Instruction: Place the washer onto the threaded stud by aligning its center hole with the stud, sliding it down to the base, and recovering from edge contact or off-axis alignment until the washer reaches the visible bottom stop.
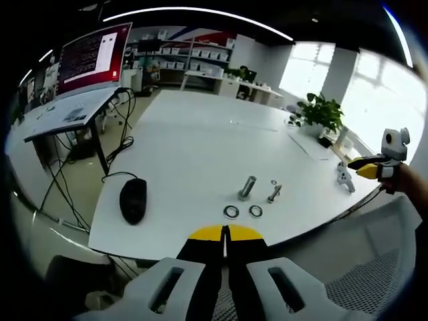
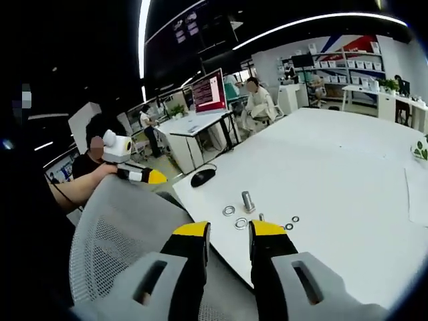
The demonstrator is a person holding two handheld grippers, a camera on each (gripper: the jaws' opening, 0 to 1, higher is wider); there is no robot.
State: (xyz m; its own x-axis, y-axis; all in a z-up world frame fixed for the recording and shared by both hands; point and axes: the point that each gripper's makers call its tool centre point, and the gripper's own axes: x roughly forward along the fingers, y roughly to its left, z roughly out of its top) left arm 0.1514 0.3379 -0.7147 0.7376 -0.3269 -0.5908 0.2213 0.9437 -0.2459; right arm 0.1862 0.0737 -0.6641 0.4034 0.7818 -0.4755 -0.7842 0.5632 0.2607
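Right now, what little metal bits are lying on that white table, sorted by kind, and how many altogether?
Large washers: 2
Small washer: 1
Upright stud: 1
Bolt lying flat: 1
Total: 5

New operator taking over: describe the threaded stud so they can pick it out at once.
Start at the big white table and go to its near edge, right of the black mouse, where small metal parts cluster. The threaded stud is the thick silver cylinder; two flat ring washers lie just before it, and a slimmer bolt beside it.
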